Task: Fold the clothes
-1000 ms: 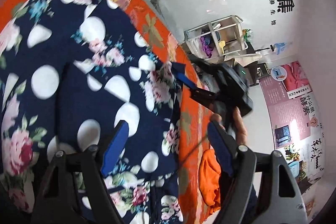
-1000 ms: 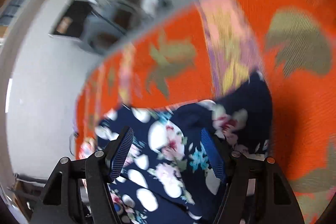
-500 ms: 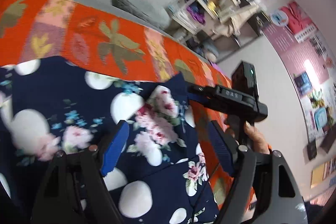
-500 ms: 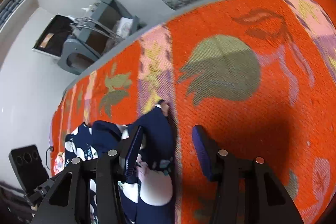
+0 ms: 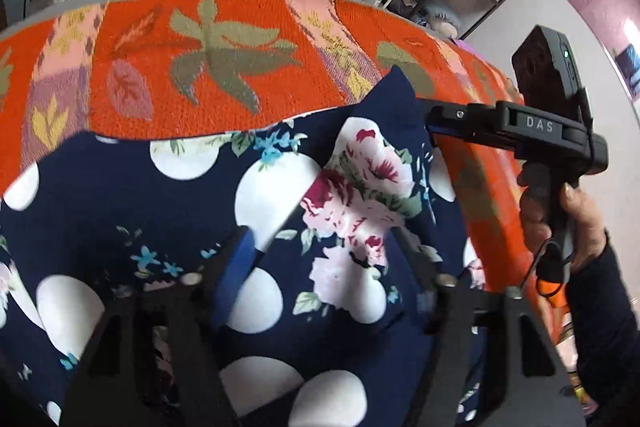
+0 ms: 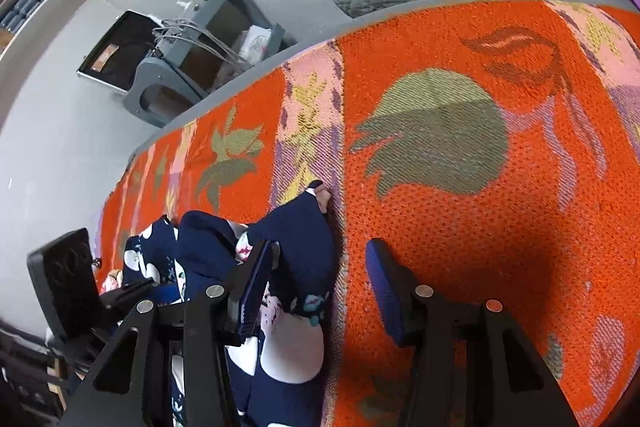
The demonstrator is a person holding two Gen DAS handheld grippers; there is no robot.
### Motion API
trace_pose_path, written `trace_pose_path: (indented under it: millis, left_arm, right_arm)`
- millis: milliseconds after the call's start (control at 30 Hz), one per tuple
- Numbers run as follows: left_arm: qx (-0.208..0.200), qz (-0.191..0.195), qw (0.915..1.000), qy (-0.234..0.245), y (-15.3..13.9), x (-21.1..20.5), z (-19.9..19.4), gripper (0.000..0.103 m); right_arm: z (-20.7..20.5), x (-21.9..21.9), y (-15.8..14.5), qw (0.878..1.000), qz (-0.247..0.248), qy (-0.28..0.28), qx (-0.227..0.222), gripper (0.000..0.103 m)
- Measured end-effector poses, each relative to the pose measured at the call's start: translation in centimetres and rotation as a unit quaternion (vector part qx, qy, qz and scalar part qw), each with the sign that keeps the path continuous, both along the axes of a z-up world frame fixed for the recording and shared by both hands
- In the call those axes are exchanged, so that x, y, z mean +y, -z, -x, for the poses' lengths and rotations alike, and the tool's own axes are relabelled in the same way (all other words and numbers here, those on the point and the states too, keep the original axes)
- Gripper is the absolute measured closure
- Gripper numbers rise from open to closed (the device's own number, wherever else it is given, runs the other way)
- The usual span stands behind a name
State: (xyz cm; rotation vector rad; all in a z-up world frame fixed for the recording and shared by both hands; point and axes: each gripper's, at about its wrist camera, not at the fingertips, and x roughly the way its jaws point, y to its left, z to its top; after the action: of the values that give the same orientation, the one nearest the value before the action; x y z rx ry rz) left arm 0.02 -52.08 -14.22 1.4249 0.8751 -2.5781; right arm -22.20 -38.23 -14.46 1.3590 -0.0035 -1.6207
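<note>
Orange leaf-patterned cloth (image 5: 280,39) bears rumpled navy floral polka-dot garment (image 5: 200,195).

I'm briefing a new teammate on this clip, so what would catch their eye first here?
First the navy floral garment, dotted with big white circles, lying rumpled on the bright orange leaf-patterned cover. Next the right tool, open, at the garment's right edge with one finger on the cloth and the other over bare cover. The left tool is open over the middle of the garment.
</note>
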Motion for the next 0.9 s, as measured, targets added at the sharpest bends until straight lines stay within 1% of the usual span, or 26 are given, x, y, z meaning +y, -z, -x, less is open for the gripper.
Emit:
trace_pose_path:
  millis: [33,67,100,167,233,300,367,400,433,467,500,533,567,600,633,667,700,733,767,833,867,900]
  left_arm:
    - [0.002,-0.029,0.9996,0.0,0.3,-0.4,0.0,0.103]
    - [0.007,-0.034,0.9994,0.004,0.4,-0.4,-0.1,0.103]
    - [0.009,-0.035,0.9993,0.01,0.6,-0.3,-0.2,0.103]
    - [0.014,-0.032,0.9994,0.009,0.6,-0.2,-0.7,0.103]
    - [0.02,-0.028,0.9994,-0.007,0.5,-0.6,-1.4,0.103]
    - [0.023,-0.029,0.9985,-0.041,0.6,-1.5,-2.2,0.102]
    - [0.015,-0.04,0.9953,-0.086,1.0,-2.3,-2.8,0.102]
    - [0.01,-0.062,0.9911,-0.117,1.4,-2.9,-3.1,0.102]
    - [0.004,-0.09,0.9846,-0.15,1.9,-3.5,-3.5,0.101]
    - [0.004,-0.101,0.9816,-0.162,2.0,-3.7,-3.6,0.099]
    - [0.007,-0.106,0.9803,-0.167,1.8,-3.8,-3.6,0.1]
    - [0.012,-0.106,0.9823,-0.154,1.5,-3.5,-3.4,0.101]
    - [0.017,-0.104,0.985,-0.137,1.0,-3.1,-3.1,0.101]
    - [0.023,-0.097,0.9873,-0.124,0.3,-2.6,-3.0,0.096]
    - [0.028,-0.09,0.9893,-0.112,-0.5,-2.1,-2.9,0.082]
    - [0.034,-0.081,0.9904,-0.106,-1.0,-1.7,-2.7,0.072]
    - [0.044,-0.072,0.9906,-0.107,-1.6,-1.3,-2.7,0.05]
    - [0.056,-0.063,0.9904,-0.109,-2.2,-0.9,-2.8,0.036]
    - [0.063,-0.058,0.9899,-0.113,-2.6,-0.6,-2.9,0.034]
    - [0.062,-0.062,0.9883,-0.125,-2.8,-0.2,-3.4,0.034]
    - [0.058,-0.066,0.9872,-0.133,-2.7,-0.1,-3.9,0.034]
    - [0.054,-0.069,0.986,-0.142,-2.5,0.0,-4.5,0.035]
  right_arm:
    - [0.0,-0.1,0.1,1.0,-0.005,0.0,0.005,0.077]
    - [0.0,-0.2,0.3,1.0,-0.01,-0.001,0.002,0.094]
    - [0.2,-0.1,0.5,1.0,-0.012,0.005,-0.005,0.094]
    - [0.4,0.5,0.3,1.0,-0.006,0.015,0.0,0.097]
    - [0.5,1.0,0.0,1.0,-0.001,0.025,0.007,0.097]
    - [0.8,1.4,-0.2,0.999,0.001,0.036,0.01,0.097]
    - [1.0,1.9,-0.4,0.999,0.003,0.047,0.012,0.097]
    - [1.1,2.1,-0.5,0.999,0.005,0.053,0.014,0.097]
    - [1.2,2.3,-0.5,0.998,0.006,0.058,0.015,0.097]
    - [1.3,2.5,-0.6,0.998,0.007,0.064,0.016,0.097]
    - [1.4,2.7,-0.7,0.997,0.008,0.069,0.018,0.097]
    - [1.6,2.9,-0.8,0.997,0.009,0.074,0.019,0.097]
    - [1.7,3.2,-0.9,0.997,0.01,0.08,0.021,0.097]
    - [1.8,3.4,-1.0,0.996,0.011,0.085,0.022,0.097]
    - [1.9,3.6,-1.1,0.996,0.012,0.091,0.023,0.097]
    - [1.5,3.5,-1.5,0.996,0.023,0.082,0.028,0.097]
    - [1.0,3.4,-2.1,0.996,0.038,0.068,0.034,0.097]
    - [0.4,3.2,-2.7,0.996,0.053,0.053,0.039,0.097]
    - [-0.1,3.0,-3.3,0.996,0.068,0.039,0.045,0.097]
    - [-1.2,2.7,-4.5,0.994,0.097,0.009,0.057,0.097]
    - [-1.8,1.8,-4.3,0.994,0.097,-0.017,0.046,0.097]
    - [-2.2,0.4,-3.4,0.996,0.077,-0.039,0.031,0.097]
